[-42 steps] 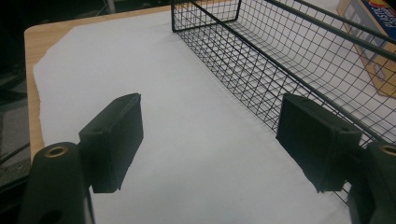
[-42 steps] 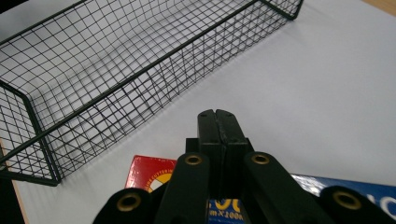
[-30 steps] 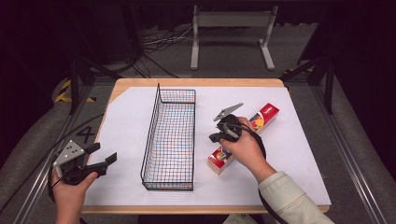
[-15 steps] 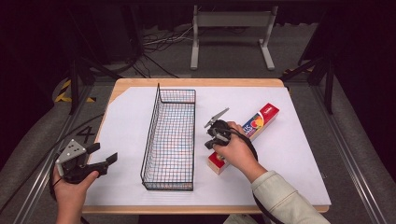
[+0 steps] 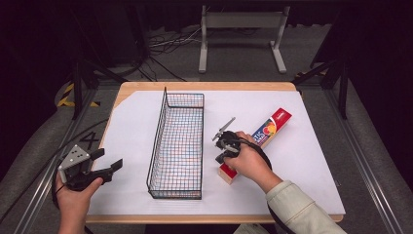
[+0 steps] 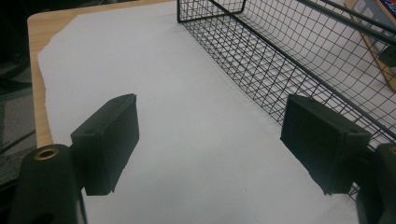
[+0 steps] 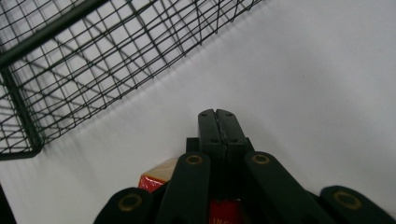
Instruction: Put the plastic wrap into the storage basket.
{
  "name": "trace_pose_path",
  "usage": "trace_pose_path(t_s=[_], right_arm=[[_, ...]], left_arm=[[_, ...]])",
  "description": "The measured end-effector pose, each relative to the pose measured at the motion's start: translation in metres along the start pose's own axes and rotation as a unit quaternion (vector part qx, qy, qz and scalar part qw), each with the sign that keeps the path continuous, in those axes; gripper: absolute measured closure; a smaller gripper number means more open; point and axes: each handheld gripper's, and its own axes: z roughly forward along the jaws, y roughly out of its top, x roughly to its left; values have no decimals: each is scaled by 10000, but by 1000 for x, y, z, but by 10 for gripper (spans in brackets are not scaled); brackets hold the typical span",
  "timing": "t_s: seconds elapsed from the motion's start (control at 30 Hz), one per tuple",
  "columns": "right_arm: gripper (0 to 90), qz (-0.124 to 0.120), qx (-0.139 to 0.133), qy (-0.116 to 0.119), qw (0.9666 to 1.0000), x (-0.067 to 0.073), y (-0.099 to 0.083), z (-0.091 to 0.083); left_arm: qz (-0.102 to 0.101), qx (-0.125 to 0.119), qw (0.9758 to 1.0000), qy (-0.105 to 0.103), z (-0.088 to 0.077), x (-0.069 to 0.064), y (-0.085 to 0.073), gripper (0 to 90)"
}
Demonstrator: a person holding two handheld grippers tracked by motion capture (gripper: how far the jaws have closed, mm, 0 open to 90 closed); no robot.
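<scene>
A long red toothpaste box lies slanted on the white sheet, right of a black wire basket. My right gripper hovers over the box's near end with its jaws pressed together and nothing between them. In the right gripper view the shut tips point at bare sheet, the box's end shows beneath them, and the basket lies off to the left. My left gripper is held at the table's near left corner, open and empty. Its jaws frame bare sheet beside the basket wall.
The white sheet covers most of the wooden table. The basket has nothing in it. A metal stand and cables lie on the floor beyond the far edge.
My right gripper has drifted left and toward me along the box, and now sits over the box's near end. The left gripper has barely moved.
</scene>
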Motion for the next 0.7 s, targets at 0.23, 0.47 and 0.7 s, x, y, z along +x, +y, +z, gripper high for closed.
trace_pose_path(t_s=[0.23, 0.47, 0.7], right_arm=[[900, -149, 270, 42, 9995, 7, -15, -10], [900, -74, 365, 193, 9991, 10, -33, -19], [900, -61, 589, 213, 9980, 11, -44, -26]], left_arm=[[25, 1, 10000, -26, 2, 1, 2, 198], [46, 10, 10000, -61, 6, -1, 4, 198], [58, 27, 9999, -78, 8, -2, 6, 197]])
